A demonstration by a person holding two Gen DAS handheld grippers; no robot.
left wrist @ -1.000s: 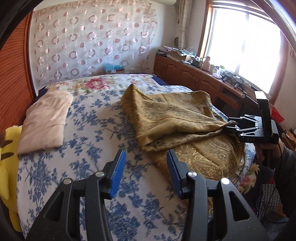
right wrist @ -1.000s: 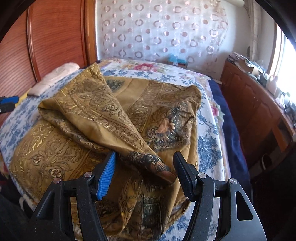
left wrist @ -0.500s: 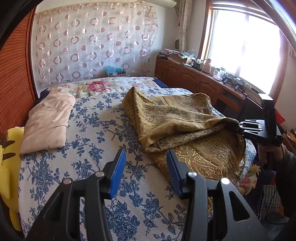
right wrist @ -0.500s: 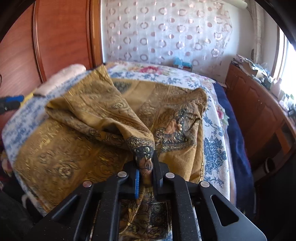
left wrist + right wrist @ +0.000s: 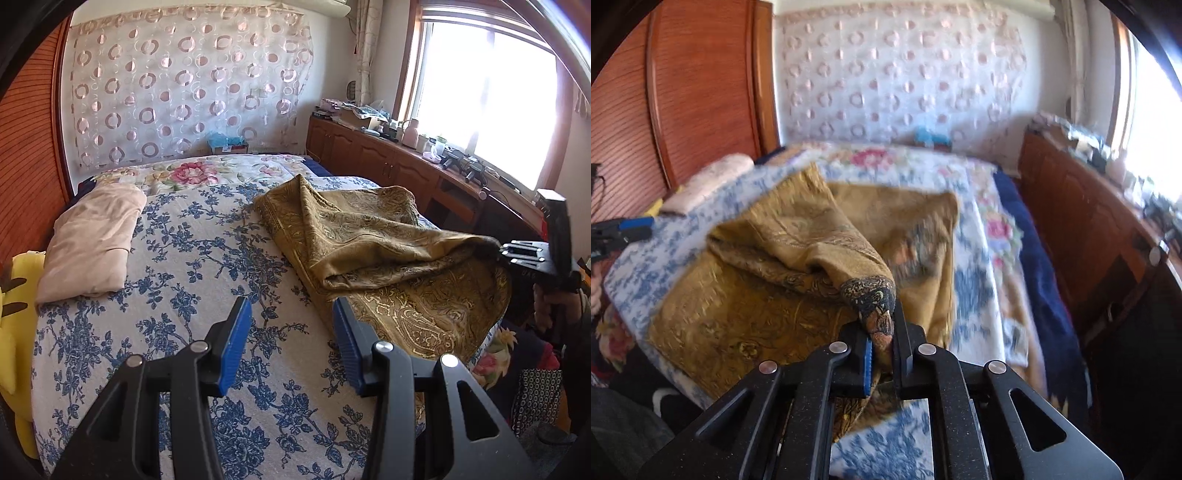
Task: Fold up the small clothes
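Note:
A gold paisley-patterned cloth (image 5: 373,251) lies crumpled on the blue-flowered bedspread (image 5: 177,266), toward the bed's right side. My right gripper (image 5: 882,343) is shut on a dark-bordered corner of that cloth (image 5: 798,258) and holds it lifted off the bed; from the left wrist view it shows at the far right (image 5: 517,254). My left gripper (image 5: 291,332) hovers over bare bedspread just left of the cloth's near edge, jaws open with nothing between them.
A folded beige garment (image 5: 92,240) lies at the bed's left side, beside a yellow plush toy (image 5: 11,314). Wooden headboard panels (image 5: 683,92) stand on the left. A cluttered wooden cabinet (image 5: 406,166) runs under the window on the right.
My right gripper closed on the cloth's dark corner and raised it, pulling the fold toward the bed's right edge. My left gripper stayed where it was, open.

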